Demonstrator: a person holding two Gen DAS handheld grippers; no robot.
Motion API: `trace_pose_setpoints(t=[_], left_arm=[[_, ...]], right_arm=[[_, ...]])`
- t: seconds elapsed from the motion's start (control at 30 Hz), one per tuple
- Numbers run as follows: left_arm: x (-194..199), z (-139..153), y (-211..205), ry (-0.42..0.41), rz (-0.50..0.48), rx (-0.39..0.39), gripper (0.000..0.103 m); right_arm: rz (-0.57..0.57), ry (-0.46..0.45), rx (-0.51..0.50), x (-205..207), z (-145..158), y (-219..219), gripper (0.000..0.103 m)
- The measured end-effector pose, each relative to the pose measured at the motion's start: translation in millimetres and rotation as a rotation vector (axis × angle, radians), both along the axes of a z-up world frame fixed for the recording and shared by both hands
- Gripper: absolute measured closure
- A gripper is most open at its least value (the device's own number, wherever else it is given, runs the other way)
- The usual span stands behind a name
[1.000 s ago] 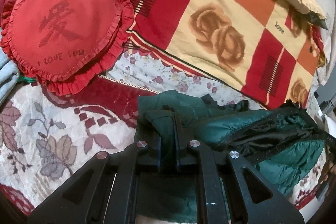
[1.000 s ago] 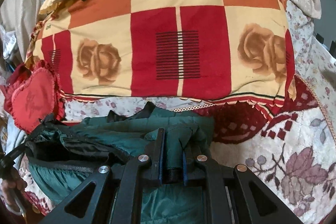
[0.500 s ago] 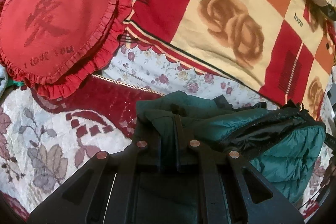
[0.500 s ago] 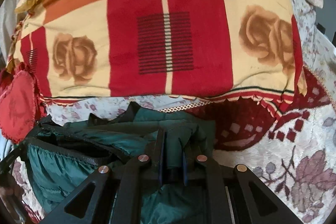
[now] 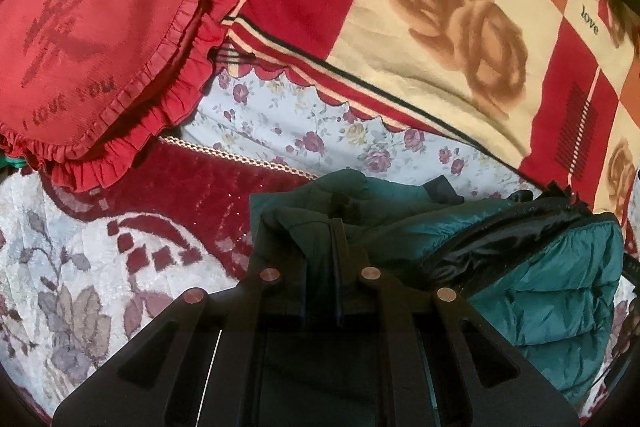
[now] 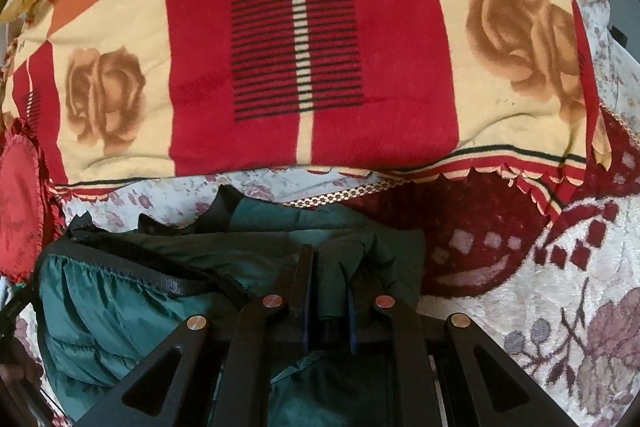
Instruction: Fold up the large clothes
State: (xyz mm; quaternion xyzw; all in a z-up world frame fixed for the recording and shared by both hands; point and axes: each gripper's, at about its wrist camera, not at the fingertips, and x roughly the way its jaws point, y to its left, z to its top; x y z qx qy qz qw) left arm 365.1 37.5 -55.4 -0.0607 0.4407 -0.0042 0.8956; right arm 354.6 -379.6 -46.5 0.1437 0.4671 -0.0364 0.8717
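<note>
- The left claw (image 5: 320,243) is clamped on a bunched fold of the green puffer jacket (image 5: 560,291), its 2 fingers (image 5: 344,255) pressed against the fabric between them.
- The right claw (image 6: 330,267) is likewise closed on a gathered corner of the same jacket (image 6: 112,307), with green cloth pinched between its fingers (image 6: 304,275).
- The jacket lies across a bed, on a cream and dark red floral bedspread (image 5: 72,291); its glossy black lining (image 5: 492,251) shows along the open edge between the 2 held ends.
- In the right wrist view a black zipper edge (image 6: 168,275) runs along the jacket's quilted green panel.
- Just beyond the jacket sits a folded blanket (image 6: 300,67) in red, cream and orange squares with brown roses and the word "love".
- A red heart-shaped ruffled pillow (image 5: 92,39) reading "I LOVE YOU" rests at the left, overlapping the blanket's edge and well apart from the jacket.
- A pale floral sheet (image 5: 304,131) shows between blanket and bedspread.
</note>
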Motion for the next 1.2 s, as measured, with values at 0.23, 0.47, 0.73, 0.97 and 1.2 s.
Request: trace_pose_setpoints(t=[0.23, 0.47, 0.73, 0.97, 1.2], left_arm=[[2, -8, 3, -0.007, 0.000, -0.042, 0.093], [-4, 18, 23, -0.022, -0.031, -0.192, 0.088], [-17, 42, 26, -0.025, -0.084, -0.205, 0.082], [-21, 53, 43, -0.054, -0.073, -0.359, 0.052], [-35, 79, 47, -0.151, -0.092, -0.340, 0.029]], right_arm=[[-0.042, -0.007, 0.096, 0, -11, -9, 0.079], [-0.046, -0.128, 0.024, -25, 38, -5, 0.027], [0.171, -0.243, -0.001, -62, 89, 57, 0.027], [0.426, -0.229, -0.112, -67, 69, 154, 0.028], [0.450, -0.211, -0.166, -51, 43, 188, 0.028]])
